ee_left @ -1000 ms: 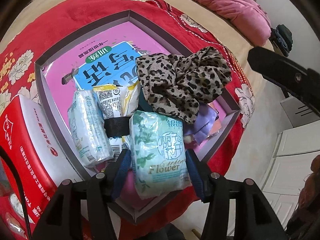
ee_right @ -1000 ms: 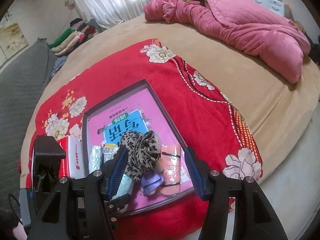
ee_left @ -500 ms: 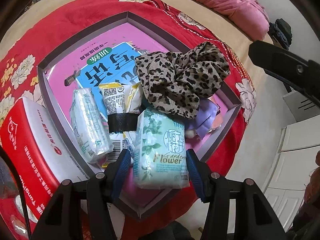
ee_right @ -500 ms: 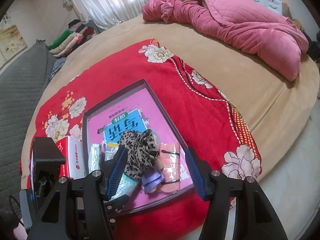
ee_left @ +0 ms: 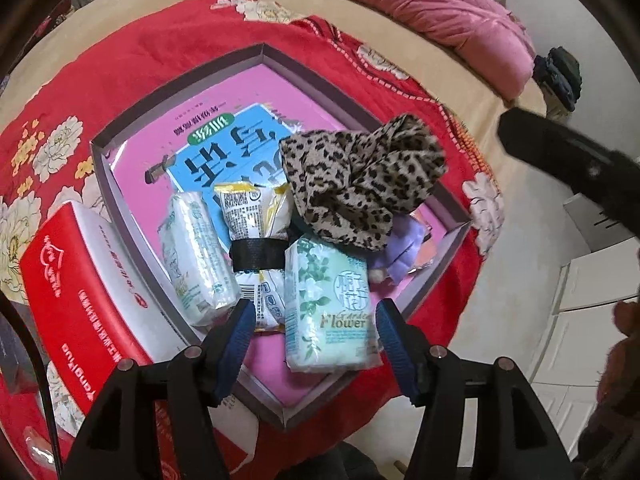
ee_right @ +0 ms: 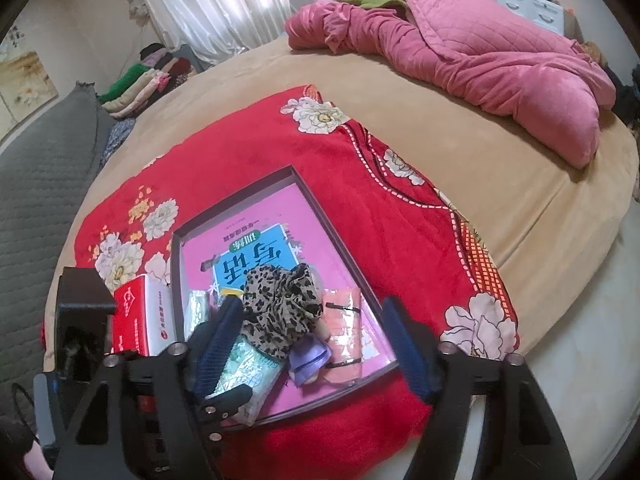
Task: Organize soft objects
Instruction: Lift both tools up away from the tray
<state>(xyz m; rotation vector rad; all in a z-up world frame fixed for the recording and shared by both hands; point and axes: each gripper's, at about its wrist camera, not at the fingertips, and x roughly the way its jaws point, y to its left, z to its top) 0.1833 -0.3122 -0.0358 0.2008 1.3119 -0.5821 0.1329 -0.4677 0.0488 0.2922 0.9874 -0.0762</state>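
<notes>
A grey-rimmed tray [ee_left: 120, 216] with a pink book in it lies on the red flowered blanket. In it lie a green "Flower" tissue pack [ee_left: 330, 304], a white tissue pack [ee_left: 198, 256], a yellow-white packet with a black band [ee_left: 256, 240], a leopard-print scrunchie [ee_left: 360, 184] and a purple cloth [ee_left: 402, 248]. My left gripper [ee_left: 312, 332] is open, its fingers either side of the Flower pack's near end, not gripping it. My right gripper [ee_right: 314, 344] is open and empty above the tray [ee_right: 320, 212]; the scrunchie [ee_right: 280, 312] shows between its fingers.
A red and white tissue box [ee_left: 76, 280] stands left of the tray. A pink packet [ee_right: 344, 328] lies in the tray's right part. A pink quilt [ee_right: 480, 52] lies on the tan bed behind. The floor lies right of the bed edge.
My left gripper has drawn back from the Flower pack, which stays lying in the tray. The right gripper has barely moved.
</notes>
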